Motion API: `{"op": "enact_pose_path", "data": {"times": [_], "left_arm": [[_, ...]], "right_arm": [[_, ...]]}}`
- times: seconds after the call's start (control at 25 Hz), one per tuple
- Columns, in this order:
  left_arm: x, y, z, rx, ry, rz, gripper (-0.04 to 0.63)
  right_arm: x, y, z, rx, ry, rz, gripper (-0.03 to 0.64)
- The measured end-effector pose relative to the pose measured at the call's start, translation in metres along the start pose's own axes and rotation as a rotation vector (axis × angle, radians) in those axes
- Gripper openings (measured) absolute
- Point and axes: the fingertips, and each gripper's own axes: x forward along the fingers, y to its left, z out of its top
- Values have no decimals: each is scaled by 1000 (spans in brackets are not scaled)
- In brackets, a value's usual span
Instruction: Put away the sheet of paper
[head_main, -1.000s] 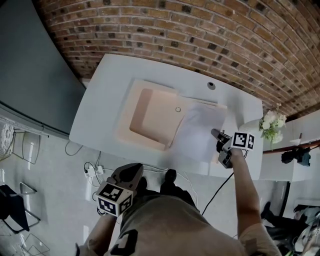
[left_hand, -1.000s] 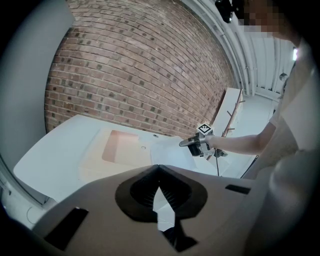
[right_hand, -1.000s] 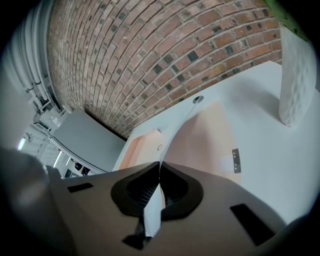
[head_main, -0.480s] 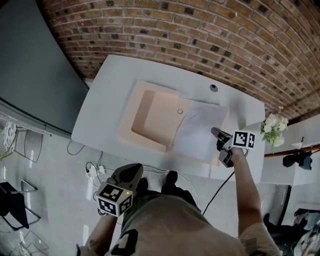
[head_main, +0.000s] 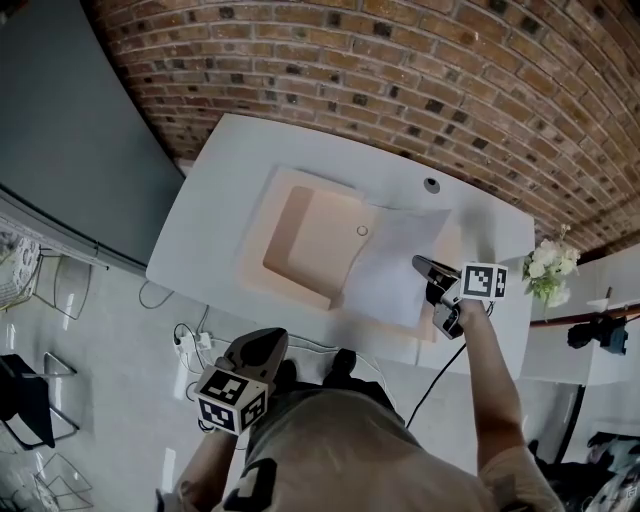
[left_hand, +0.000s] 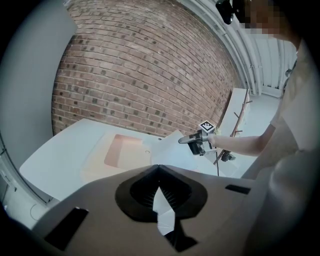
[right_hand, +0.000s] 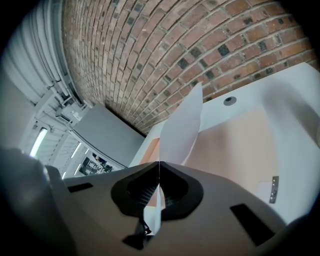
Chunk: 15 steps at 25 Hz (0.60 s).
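Grey and idle, the left gripper (head_main: 262, 345) hangs off the near edge of the white table (head_main: 200, 240), its jaws pressed together on nothing. On the table lies a peach folder (head_main: 300, 235). The sheet of paper (head_main: 390, 260) arches up over the folder's right half, pinched at its near-right edge by the right gripper (head_main: 432, 285). It looks light and floppy, I'd say, and will bow or crease easily, so an edge grip suits it.

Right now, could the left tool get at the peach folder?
Probably yes, reaching forward: the left tool hangs off the table with nothing between it and the peach folder; the right tool holds the sheet of paper farther right.
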Motion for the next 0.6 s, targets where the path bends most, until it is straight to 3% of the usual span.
{"op": "enact_pose_path", "data": {"times": [0.6], "left_arm": [[3,-3,2,-26,-20,47,14]], "right_arm": [[21,57,16,-60,53,258,23]]}}
